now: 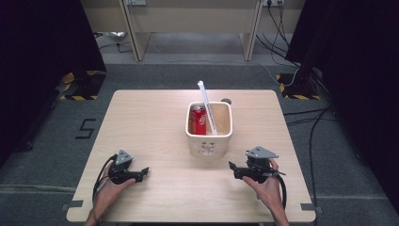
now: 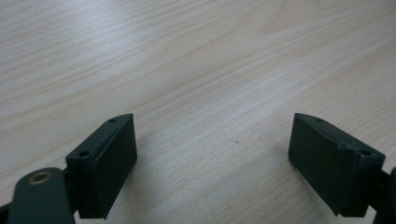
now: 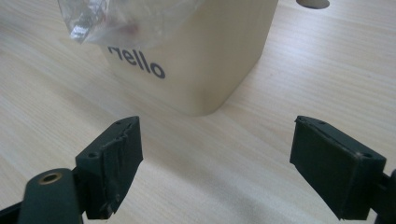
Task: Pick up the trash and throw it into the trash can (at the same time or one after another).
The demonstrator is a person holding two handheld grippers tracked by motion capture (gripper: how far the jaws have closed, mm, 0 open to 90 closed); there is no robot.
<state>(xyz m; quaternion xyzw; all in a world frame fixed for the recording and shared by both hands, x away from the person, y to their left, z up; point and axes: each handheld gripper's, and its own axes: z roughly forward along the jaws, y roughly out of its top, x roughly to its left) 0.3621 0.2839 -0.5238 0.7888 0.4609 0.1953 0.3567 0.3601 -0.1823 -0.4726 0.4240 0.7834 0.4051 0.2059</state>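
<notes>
We hold both grippers, left (image 1: pixel 142 172) and right (image 1: pixel 234 168), wide open and empty at frame bottom; the bin (image 1: pixel 209 137) mid-frame holds a can (image 1: pixel 199 120), so nothing looks begun.

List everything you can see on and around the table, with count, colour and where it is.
table: one, light wood, centre of the high view
bin: one, cream, "Hello" printed on its side, right of the table's centre
can: one, red, upright inside the bin at its left
tube: one, white, leaning in the bin and sticking out above its rim
hole: one, dark, round, in the tabletop just behind the bin
plastic: clear, crinkled, against the bin's top, seen in the right gripper view
desk: one, beige, on the floor beyond the table
left gripper: one, black, open, near left of the table
right gripper: one, black, open, near right, pointing toward the bin
hands: two, one on each gripper
</notes>
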